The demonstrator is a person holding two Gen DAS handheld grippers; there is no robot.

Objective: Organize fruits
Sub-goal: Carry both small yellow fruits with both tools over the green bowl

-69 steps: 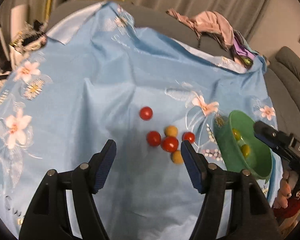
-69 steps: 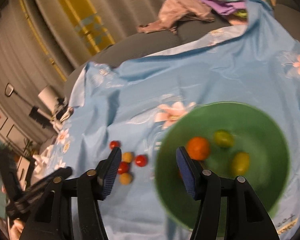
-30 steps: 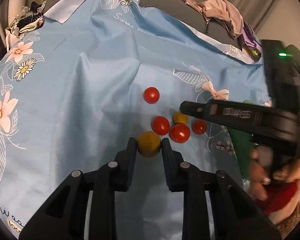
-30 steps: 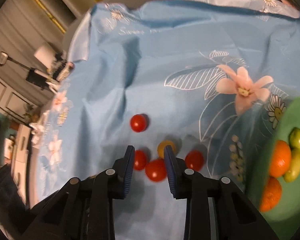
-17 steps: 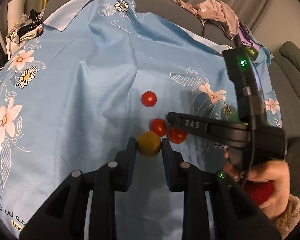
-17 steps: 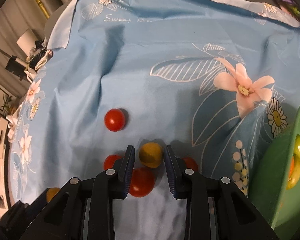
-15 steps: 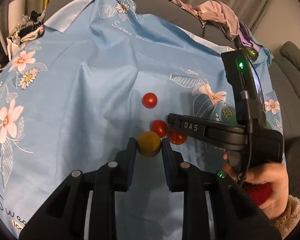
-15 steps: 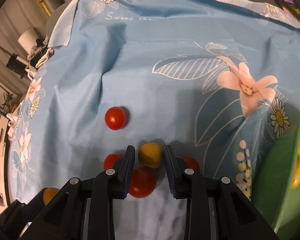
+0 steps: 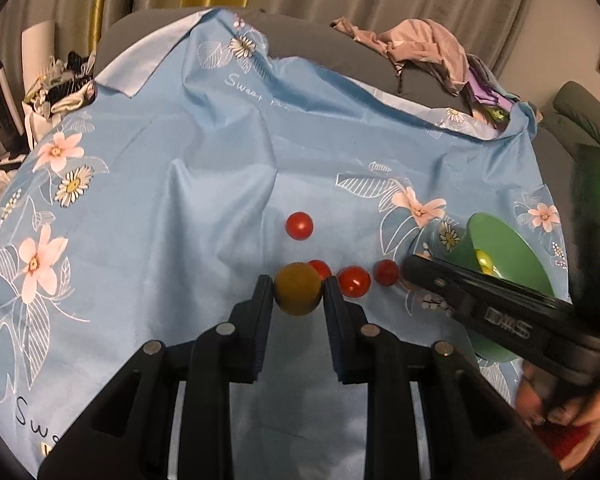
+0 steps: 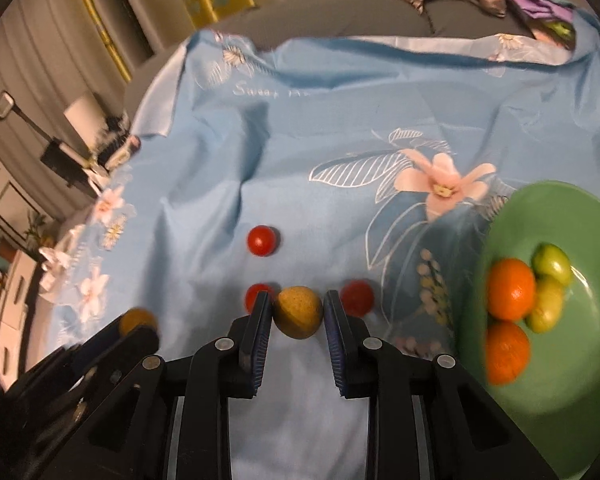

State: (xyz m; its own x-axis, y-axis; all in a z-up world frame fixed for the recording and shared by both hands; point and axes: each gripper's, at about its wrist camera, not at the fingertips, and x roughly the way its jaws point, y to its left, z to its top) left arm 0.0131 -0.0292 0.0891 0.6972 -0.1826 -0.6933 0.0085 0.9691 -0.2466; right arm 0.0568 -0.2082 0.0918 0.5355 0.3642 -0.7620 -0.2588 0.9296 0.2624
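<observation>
My left gripper [image 9: 298, 294] is shut on a yellow round fruit [image 9: 298, 289], held above the blue cloth. My right gripper [image 10: 298, 314] is shut on a second yellow fruit [image 10: 299, 311], lifted off the cloth. Red tomatoes lie on the cloth: one apart [image 9: 299, 225] and three in a row [image 9: 354, 281] beyond my left fingers. The green bowl [image 10: 580, 360] at the right holds two oranges [image 10: 510, 289] and yellow-green fruits [image 10: 550, 264]. In the left wrist view the right gripper's black body [image 9: 496, 312] crosses in front of the bowl [image 9: 504, 244].
The flowered blue cloth [image 9: 180, 184] covers a grey sofa. A heap of pink and purple clothes [image 9: 428, 48] lies at the back right. Clutter [image 9: 60, 88] sits beyond the cloth's left edge. A person's hand [image 9: 556, 412] holds the right gripper at the lower right.
My right gripper closed on the yellow fruit among the tomatoes and lifted it, swinging right so the bowl fills more of its view. My left gripper rose slightly with its fruit.
</observation>
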